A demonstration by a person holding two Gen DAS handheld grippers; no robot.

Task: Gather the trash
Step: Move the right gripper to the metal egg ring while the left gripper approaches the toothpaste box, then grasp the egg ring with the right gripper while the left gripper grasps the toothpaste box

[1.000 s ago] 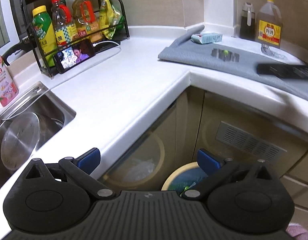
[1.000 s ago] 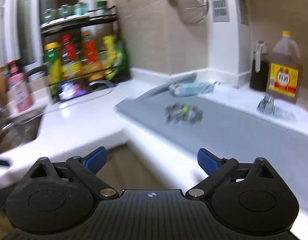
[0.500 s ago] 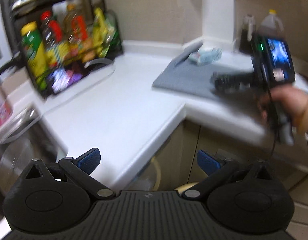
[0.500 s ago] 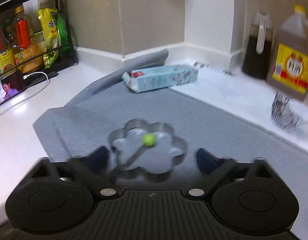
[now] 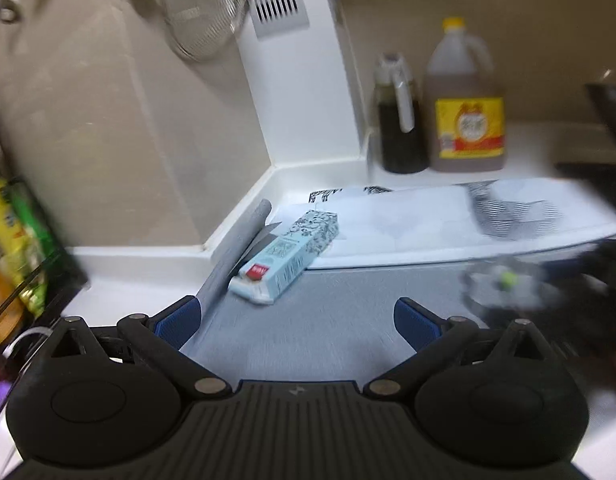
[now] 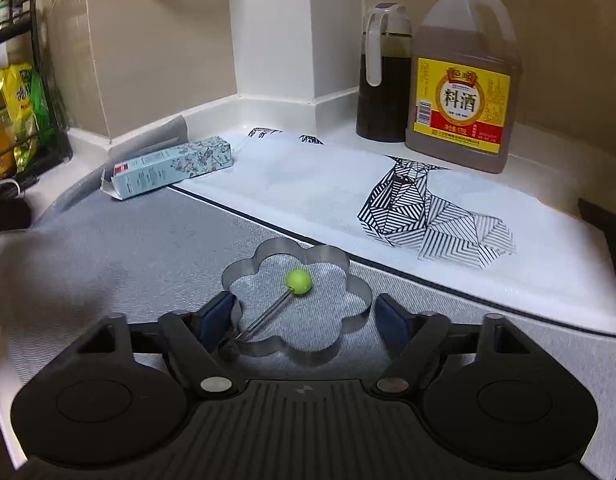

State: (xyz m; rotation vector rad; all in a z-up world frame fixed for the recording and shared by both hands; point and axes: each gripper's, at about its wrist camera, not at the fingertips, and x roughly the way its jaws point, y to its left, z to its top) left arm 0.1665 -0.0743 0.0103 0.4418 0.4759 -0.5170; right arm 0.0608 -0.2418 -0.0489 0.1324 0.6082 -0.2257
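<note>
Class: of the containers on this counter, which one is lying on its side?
The pale blue carton; the dark jug and the big yellow-labelled bottle both stand upright.

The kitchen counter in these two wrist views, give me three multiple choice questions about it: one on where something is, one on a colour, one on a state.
1. Where does the flower-shaped metal mould sit?
A. in a sink
B. on the grey mat
C. on the spice rack

2. What colour is the knob on the mould's handle?
A. green
B. red
C. white

3. How is the light blue carton?
A. standing upright
B. held in a gripper
C. lying on its side

Answers: 1 B, the mould rests on the grey cloth between the right gripper fingers; 2 A, the ball is lime green; 3 C, it lies flat, an end flap open, nothing touching it.
</note>
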